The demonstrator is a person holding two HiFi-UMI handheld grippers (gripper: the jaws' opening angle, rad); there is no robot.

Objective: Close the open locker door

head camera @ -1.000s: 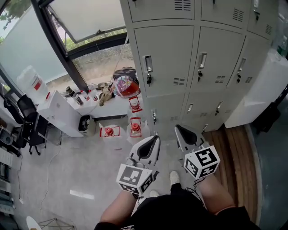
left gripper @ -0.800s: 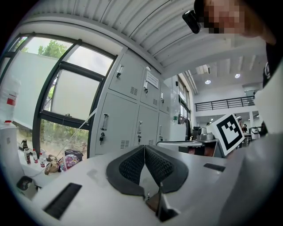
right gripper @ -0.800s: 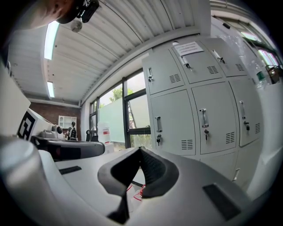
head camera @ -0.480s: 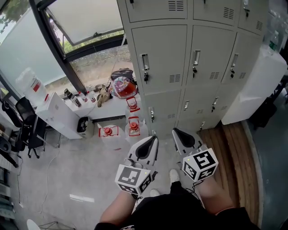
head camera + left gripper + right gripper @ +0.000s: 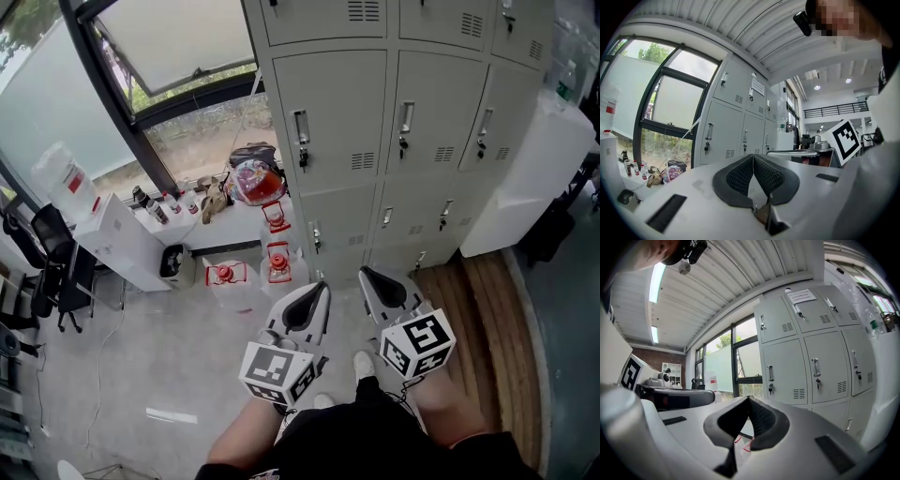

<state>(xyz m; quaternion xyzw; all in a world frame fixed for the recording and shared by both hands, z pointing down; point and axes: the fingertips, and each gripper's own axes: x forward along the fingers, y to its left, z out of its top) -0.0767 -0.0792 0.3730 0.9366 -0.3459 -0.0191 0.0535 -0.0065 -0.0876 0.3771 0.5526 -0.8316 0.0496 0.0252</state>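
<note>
Locker door: no open one in view. Every door in the locker bank (image 5: 394, 112), standing at the floor's far edge right of the window (image 5: 178, 47), sits flush. Closing looks done, or the open one is out of frame. The doors stand upright, long axis vertical, faces toward the person. Left tool (image 5: 322, 289) and right tool (image 5: 367, 274) are both pinched together, empty, apart from the bank.
</note>
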